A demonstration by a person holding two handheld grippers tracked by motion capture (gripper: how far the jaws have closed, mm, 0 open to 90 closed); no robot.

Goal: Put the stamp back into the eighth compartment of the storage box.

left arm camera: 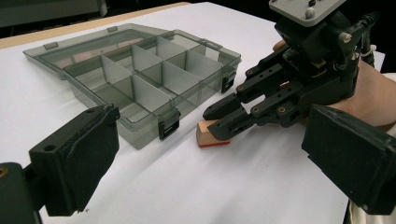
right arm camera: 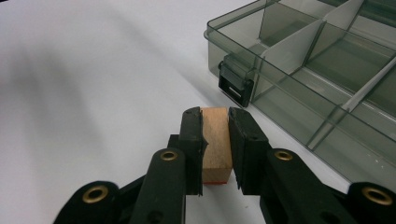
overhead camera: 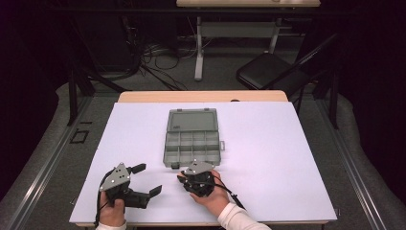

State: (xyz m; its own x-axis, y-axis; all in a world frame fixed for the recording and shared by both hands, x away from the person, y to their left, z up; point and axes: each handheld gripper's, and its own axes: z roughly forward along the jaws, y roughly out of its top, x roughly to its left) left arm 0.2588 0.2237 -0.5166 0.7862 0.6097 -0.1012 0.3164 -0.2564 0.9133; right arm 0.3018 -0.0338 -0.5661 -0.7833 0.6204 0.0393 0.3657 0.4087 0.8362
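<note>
Black chair [overhead camera: 268, 69] behind table [overhead camera: 201, 96]

The overhead camera is looking down distantly, while both gripper cameras are peering closely past their jaws, sharing the compartment box [left arm camera: 140, 79].

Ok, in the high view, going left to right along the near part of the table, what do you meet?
Left gripper, jaws apart with nothing between them → right gripper, closed on a small wooden block just in front of the open grey compartment box → bare white table surface out to the right edge.
</note>
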